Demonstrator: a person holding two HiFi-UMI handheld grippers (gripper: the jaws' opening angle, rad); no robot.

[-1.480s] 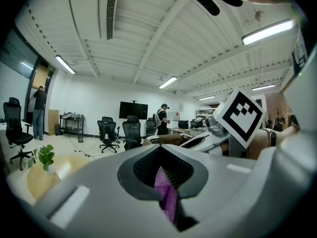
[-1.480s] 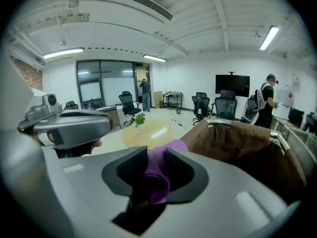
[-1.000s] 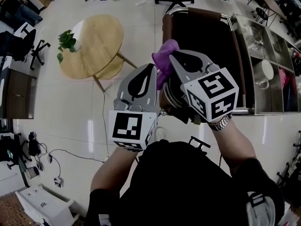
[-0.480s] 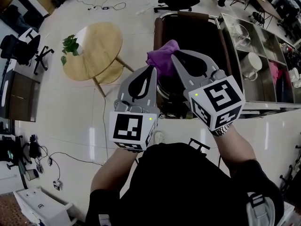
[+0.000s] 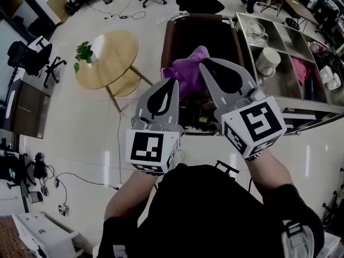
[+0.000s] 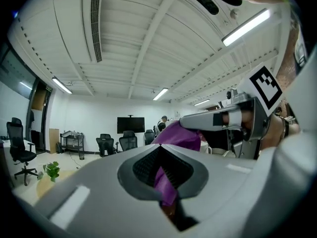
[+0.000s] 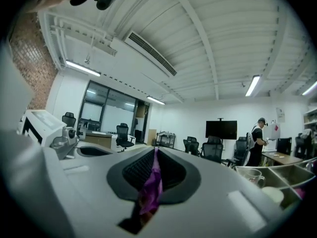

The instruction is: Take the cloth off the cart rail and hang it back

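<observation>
A purple cloth (image 5: 189, 73) hangs bunched between my two grippers, above the dark cart with its brown rail (image 5: 166, 43). My left gripper (image 5: 171, 81) is shut on the cloth's left part, and a purple fold (image 6: 166, 182) shows pinched between its jaws (image 6: 159, 148). My right gripper (image 5: 205, 64) is shut on the right part, with a thin purple strip (image 7: 150, 190) running down between its jaws (image 7: 155, 150). In the left gripper view the right gripper (image 6: 233, 125) holds the cloth (image 6: 181, 135) just ahead. Both grippers point upward, close side by side.
A round wooden table (image 5: 110, 55) with a small plant (image 5: 83, 51) stands left of the cart. Steel shelving (image 5: 301, 107) with a mug (image 5: 267, 62) and bowls lies to the right. Office chairs and floor cables (image 5: 64, 176) surround the area. A person (image 7: 257, 140) stands at the far desks.
Both grippers kept their hold on the cloth. The cloth has spread a little wider between them, and the cart and table have shifted up and left in the head view.
</observation>
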